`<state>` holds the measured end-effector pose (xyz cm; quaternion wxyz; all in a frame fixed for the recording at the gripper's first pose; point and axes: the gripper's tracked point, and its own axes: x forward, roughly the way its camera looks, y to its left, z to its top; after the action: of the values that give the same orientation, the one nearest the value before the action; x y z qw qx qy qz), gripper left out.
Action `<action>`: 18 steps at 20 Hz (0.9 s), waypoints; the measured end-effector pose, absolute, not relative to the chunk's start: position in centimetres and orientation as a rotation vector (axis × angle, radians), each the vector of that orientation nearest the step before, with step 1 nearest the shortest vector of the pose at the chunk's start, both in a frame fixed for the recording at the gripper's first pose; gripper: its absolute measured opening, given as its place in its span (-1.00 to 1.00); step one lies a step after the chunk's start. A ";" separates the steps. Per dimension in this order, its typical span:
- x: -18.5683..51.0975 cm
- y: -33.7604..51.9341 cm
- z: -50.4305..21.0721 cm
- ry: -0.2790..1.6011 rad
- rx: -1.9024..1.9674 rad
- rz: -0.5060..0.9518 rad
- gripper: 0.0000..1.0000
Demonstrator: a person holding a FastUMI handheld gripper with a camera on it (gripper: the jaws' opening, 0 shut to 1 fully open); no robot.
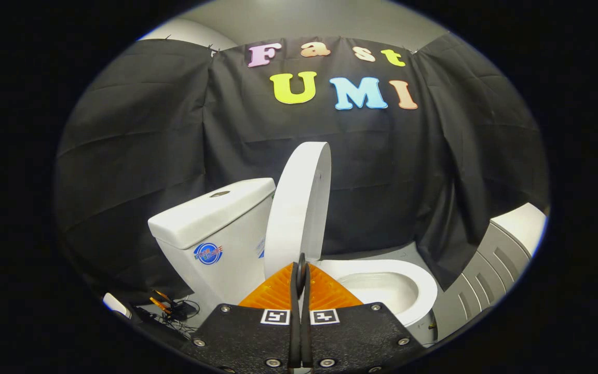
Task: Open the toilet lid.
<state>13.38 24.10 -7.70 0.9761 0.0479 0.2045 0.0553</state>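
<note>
Toilet lid (299,208) raised upright, gripper (301,267) pressed together just below it.

Black cloth wall (138,145) hangs behind everything, from nine o'clock round to three. The toilet (408,283) sits ahead of the fingers, its tank (211,213) toward ten o'clock of them and the open bowl and seat toward two o'clock. The lid stands on edge at twelve o'clock from the fingertips, leaning back near the tank; whether it touches the tank I cannot tell. A grey ribbed panel (486,270) lies at three o'clock, and cables with small clips (166,306) on the floor at eight o'clock. The fingers meet tip to tip with nothing clamped between them. By my judgement the lifting step is all but finished; what remains calls for backing away gently so the lid stays up.
</note>
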 end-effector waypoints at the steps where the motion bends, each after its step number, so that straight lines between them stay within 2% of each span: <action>1: 13.5 24.4 -7.6 0.411 0.095 0.115 -1.00; 18: 14.4 28.4 -7.0 0.414 0.059 0.174 -1.00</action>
<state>14.39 28.41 -7.01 0.9744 0.0294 0.2054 0.0860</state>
